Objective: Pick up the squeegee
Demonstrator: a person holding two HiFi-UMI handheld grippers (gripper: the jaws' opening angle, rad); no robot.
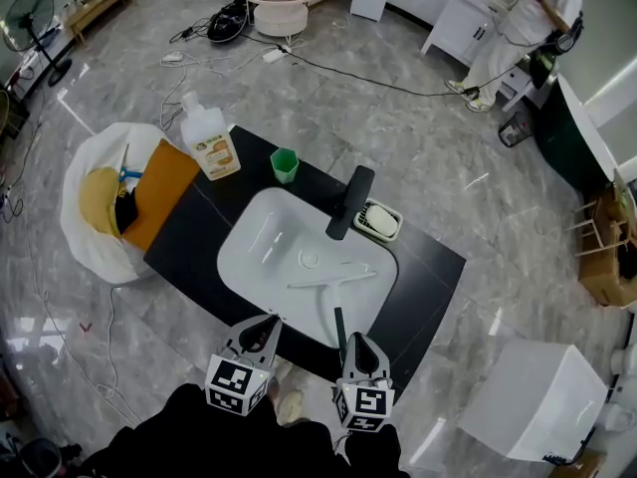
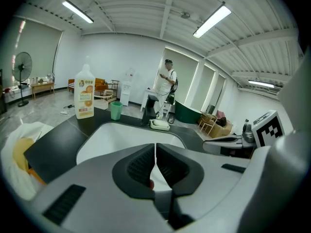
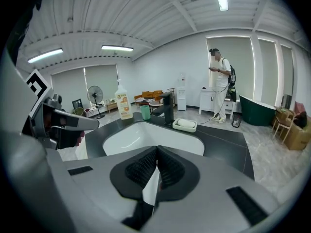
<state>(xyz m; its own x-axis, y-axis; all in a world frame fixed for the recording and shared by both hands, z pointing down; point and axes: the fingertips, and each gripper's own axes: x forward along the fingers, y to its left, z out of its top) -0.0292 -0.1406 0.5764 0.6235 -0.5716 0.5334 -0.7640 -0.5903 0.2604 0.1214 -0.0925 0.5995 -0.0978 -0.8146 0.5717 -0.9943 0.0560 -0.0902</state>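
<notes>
Ahead of both claws, the matte black counter holds a glossy, rounded white basin. The squeegee lies flat in that basin, just beyond your right gripper and near the left gripper. It looks thin, white and light, probably stiff plastic that will slide on the glaze. Take the slim handle, not the blade. Both claws are pinched closed and empty.

— What do we see just past the right gripper?
— A white sink, then the black faucet beside a soap dish.
— And further to its left?
— We see a green cup, a soap bottle and a white bag.
</notes>
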